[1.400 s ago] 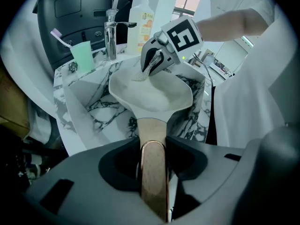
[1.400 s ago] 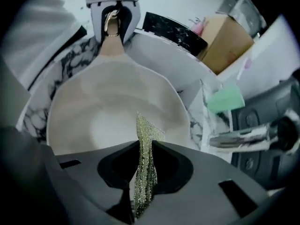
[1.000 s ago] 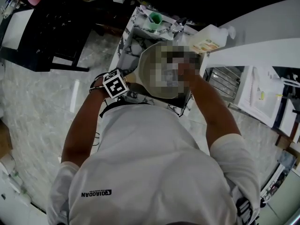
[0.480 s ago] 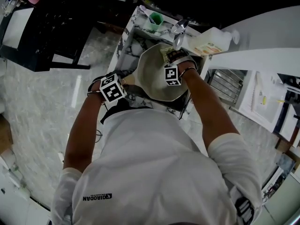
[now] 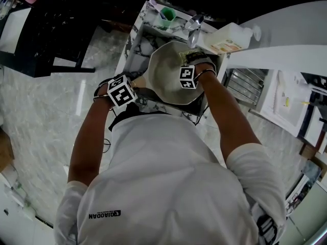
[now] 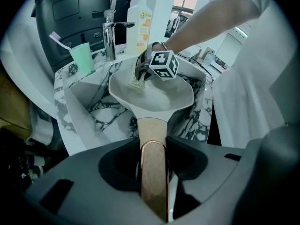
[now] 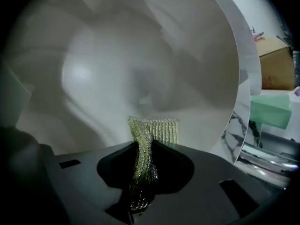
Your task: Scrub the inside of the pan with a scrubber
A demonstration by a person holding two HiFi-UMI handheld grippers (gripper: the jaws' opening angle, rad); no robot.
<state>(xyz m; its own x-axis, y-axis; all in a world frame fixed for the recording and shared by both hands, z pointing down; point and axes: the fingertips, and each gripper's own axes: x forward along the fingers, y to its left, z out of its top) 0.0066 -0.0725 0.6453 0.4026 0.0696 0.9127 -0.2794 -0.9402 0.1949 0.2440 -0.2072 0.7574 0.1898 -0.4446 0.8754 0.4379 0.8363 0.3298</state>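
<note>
well, in the head view the right gripper (image 5: pixel 191 60) is reaching inside the pan (image 5: pixel 166 83). in the left gripper view the left gripper (image 6: pixel 153 172) is clamping the pan's handle (image 6: pixel 153 135). in the right gripper view the jaws are pinching the scrubber (image 7: pixel 154 130), seemingly touching the pan's wall; pressing flatter while circling should help.

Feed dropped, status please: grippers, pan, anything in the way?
Left gripper shut on pan handle. Right gripper shut on scrubber, inside the pan. Faucet beyond the rim, not in the way.

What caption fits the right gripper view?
Green scrubber, gripped by the right tool, inside the white pan.
</note>
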